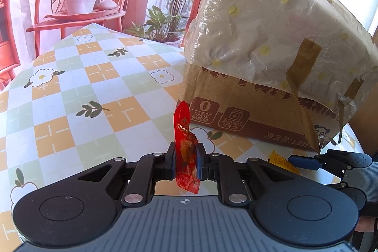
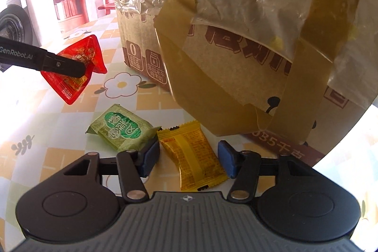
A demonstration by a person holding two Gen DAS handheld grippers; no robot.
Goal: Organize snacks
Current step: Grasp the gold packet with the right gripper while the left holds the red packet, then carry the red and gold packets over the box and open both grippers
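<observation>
Left gripper [image 1: 185, 158] clamped on red snack packet [image 1: 185, 148], lifted off surface [image 1: 70, 91], probably bound for cardboard box [image 1: 236, 110]. Right gripper [image 2: 187, 158] spread wide around yellow packet [image 2: 192, 156], not yet touching; green packet [image 2: 120, 130] lying just beside.

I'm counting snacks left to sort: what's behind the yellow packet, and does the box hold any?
Behind the yellow packet, framed by the open right gripper, stands the cardboard box, draped in taped plastic film. A green packet lies beside it. The box's inside is hidden.
</observation>
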